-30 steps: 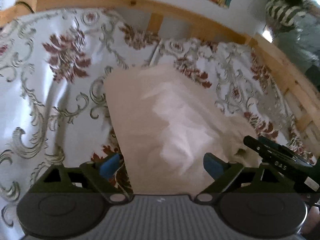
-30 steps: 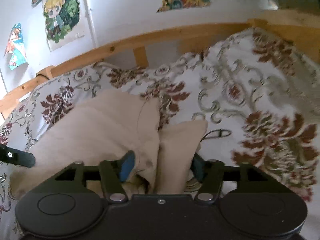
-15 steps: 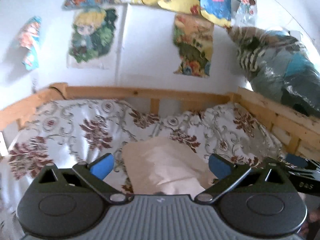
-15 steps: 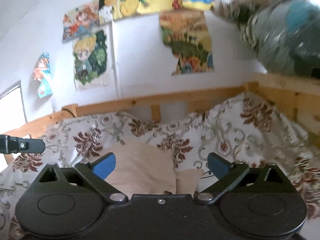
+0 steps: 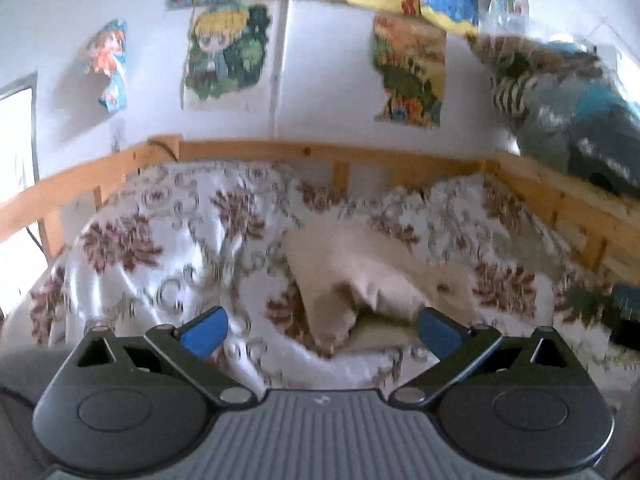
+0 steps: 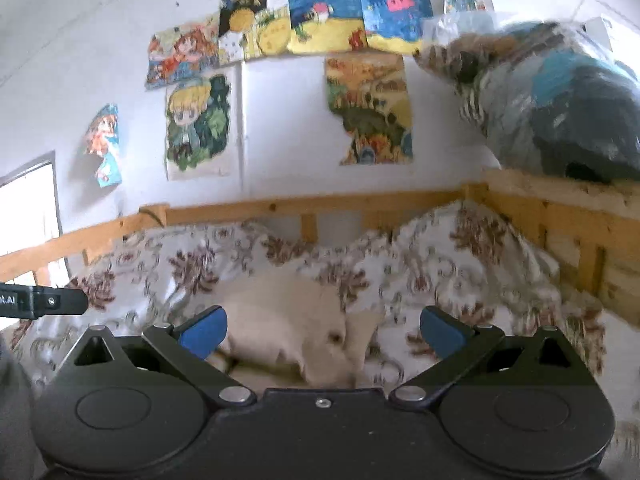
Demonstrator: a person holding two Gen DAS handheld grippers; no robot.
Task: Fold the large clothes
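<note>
While the left view shows the beige garment [image 5: 360,276] apparently folded, the right adds the left gripper [image 6: 44,302].

The beige garment [image 5: 360,264] is soft matt cloth, lying rumpled on a bedspread [image 5: 168,248] of smooth floral fabric with a satin sheen. The bed frame [image 5: 280,148] is bare pale wood with visible knots, and the drawings [image 6: 200,128] on the wall are matt paper. Each claw, left [image 5: 320,330] and right [image 6: 322,328], is matt black plastic with blue pads [image 6: 202,330] and shiny metal pivot screws [image 6: 234,394].
</note>
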